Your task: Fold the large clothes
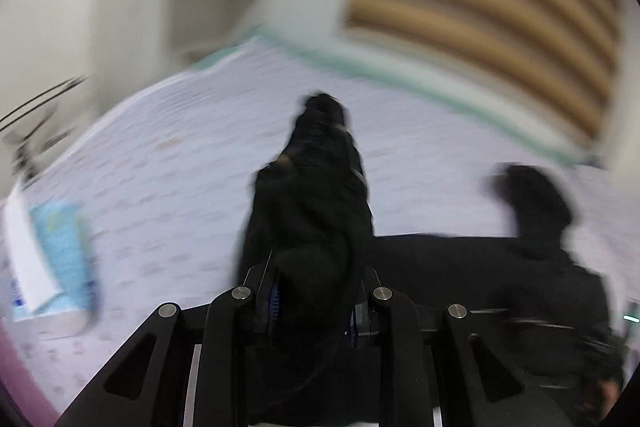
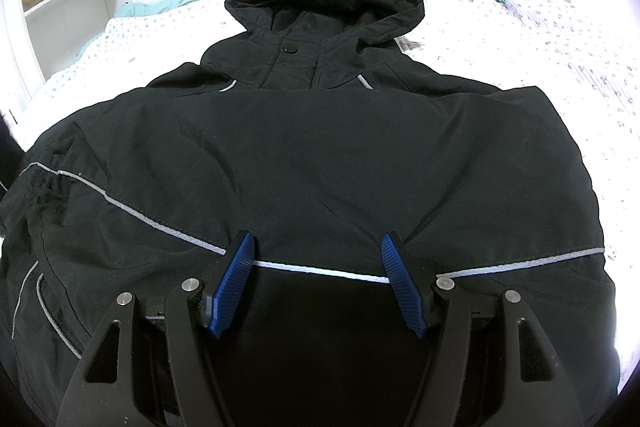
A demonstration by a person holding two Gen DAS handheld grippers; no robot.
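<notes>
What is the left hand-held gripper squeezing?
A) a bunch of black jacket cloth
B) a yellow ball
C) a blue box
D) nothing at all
A: in the left wrist view, the left hand-held gripper has its jaws closed on a bunched-up piece of the black jacket, which rises above the bed.

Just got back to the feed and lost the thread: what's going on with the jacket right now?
A black hooded jacket lies spread on the patterned bed, hood toward the headboard. The left hand-held gripper is shut on a bunched-up part of the jacket; that view is blurred, so which part is unclear. The right hand-held gripper is open, with its blue pads over the jacket's lower body near the reflective stripe, gripping nothing.
</notes>
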